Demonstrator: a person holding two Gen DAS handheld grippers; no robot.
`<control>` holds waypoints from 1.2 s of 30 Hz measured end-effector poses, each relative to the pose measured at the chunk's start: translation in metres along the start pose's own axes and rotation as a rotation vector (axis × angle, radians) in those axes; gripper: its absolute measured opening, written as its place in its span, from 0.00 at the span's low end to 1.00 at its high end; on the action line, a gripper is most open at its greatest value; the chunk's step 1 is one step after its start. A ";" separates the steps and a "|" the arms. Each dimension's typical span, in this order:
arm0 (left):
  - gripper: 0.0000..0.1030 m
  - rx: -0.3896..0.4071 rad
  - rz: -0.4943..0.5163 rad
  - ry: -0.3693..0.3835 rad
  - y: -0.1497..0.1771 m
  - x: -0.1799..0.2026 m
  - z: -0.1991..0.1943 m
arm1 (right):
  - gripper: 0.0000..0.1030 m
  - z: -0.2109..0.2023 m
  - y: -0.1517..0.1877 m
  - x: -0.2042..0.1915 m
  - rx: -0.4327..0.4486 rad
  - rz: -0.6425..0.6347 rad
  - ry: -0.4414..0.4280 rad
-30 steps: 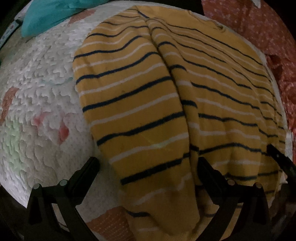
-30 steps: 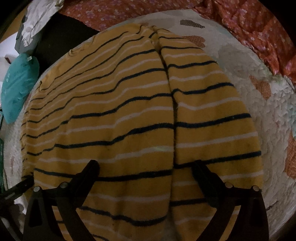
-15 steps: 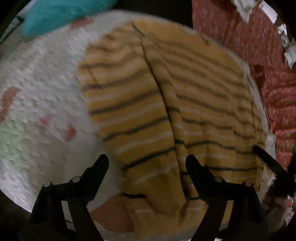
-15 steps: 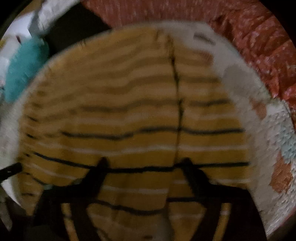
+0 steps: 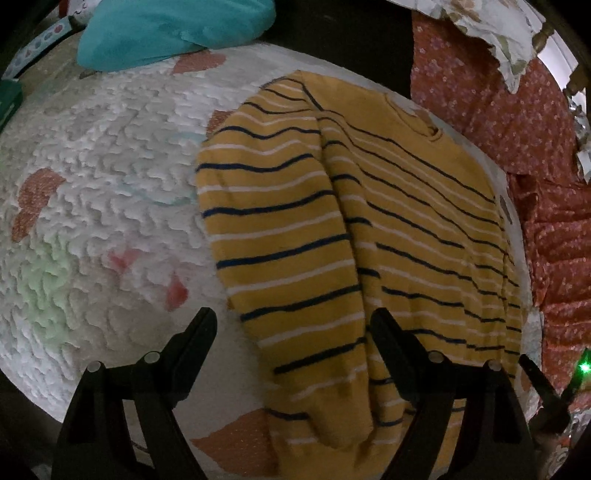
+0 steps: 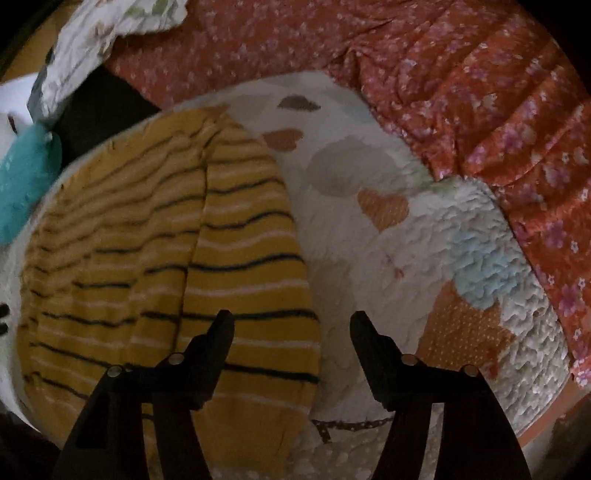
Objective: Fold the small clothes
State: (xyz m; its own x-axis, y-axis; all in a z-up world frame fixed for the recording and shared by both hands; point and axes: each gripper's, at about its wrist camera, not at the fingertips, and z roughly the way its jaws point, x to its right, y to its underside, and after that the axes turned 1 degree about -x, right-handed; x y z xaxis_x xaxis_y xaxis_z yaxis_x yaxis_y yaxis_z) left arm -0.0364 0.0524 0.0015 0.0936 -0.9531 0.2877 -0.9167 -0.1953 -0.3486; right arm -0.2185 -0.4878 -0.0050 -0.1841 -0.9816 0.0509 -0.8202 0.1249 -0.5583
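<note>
- Closest in, the left gripper (image 5: pixel 291 325) is spread wide with nothing in it. Its fingers straddle the near hem end of the yellow striped top (image 5: pixel 354 240), the right finger over the fabric and the left one over bare quilt.
- The right gripper (image 6: pixel 291 326) is wide open and empty too, but it sits off the garment's right edge: left finger over the stripes (image 6: pixel 177 280), right finger over the white quilt (image 6: pixel 461 266).
- So the left claw is the one actually lined up with the cloth. The right would need to slide back toward the left to get a bite.
- The top lies flat on the quilt with both sleeves already folded in, so it's a long narrow strip running away from both cameras, hem near, neckline far.
- My guess is the next move is grabbing the near hem and carrying it straight away along that long axis toward the collar.
- Further out: a teal cushion (image 5: pixel 173 29) past the quilt on the left, and orange floral fabric (image 6: pixel 461 92) bunched behind and to the right, both well apart from the top.
</note>
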 end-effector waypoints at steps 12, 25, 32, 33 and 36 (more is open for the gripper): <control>0.82 -0.010 -0.029 0.009 -0.013 -0.008 0.010 | 0.08 -0.017 -0.030 0.029 0.114 0.092 -0.035; 0.82 -0.015 -0.046 0.038 -0.019 -0.012 0.016 | 0.57 -0.032 -0.021 0.154 0.206 0.476 0.228; 0.82 -0.038 -0.010 0.045 -0.019 -0.006 0.023 | 0.60 -0.013 -0.014 0.098 0.047 -0.009 0.151; 0.82 -0.042 -0.004 0.045 -0.019 -0.004 0.024 | 0.60 -0.006 -0.011 0.094 0.016 -0.068 0.176; 0.82 -0.049 -0.003 0.054 -0.020 -0.002 0.026 | 0.54 0.015 -0.004 0.094 -0.054 -0.126 0.214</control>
State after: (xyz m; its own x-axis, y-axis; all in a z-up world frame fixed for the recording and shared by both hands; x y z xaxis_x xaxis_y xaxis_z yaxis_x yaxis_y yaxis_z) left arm -0.0085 0.0521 -0.0150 0.0765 -0.9385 0.3367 -0.9344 -0.1853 -0.3042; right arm -0.2247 -0.5832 -0.0105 -0.1839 -0.9379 0.2943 -0.8705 0.0163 -0.4918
